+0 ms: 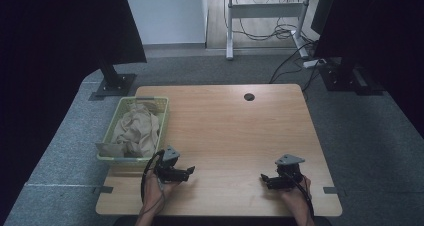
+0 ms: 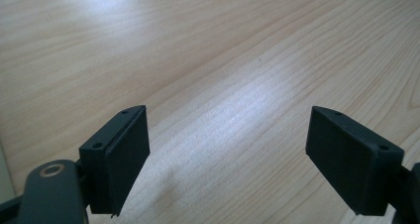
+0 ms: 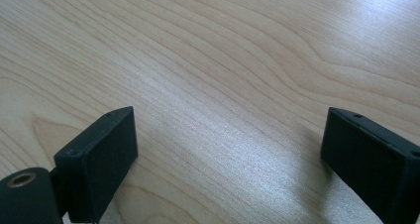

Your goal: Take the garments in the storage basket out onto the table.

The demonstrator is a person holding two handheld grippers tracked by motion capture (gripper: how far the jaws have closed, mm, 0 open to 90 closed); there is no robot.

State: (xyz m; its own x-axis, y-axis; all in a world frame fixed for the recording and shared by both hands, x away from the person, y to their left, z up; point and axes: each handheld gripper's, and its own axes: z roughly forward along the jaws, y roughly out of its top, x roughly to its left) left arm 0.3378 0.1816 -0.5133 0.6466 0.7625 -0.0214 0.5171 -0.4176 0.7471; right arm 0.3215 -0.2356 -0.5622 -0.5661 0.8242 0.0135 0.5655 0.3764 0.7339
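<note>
Left gripper [image 1: 190, 170] near the basket [image 1: 111, 126] of cloth [image 1: 136, 127], right gripper [image 1: 264, 178] farther along the bench [image 1: 235, 131]; both sets of fingers apart, holding nothing.

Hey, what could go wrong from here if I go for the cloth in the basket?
1. The beige cloth is bunched in the green basket, so the open left tongs may pinch only one fold.
2. The basket sits at the table edge; a hard pull might drag it off.

Basket [image 1: 111, 131] wall hides the lower part of the beige cloth [image 1: 136, 127]
</note>
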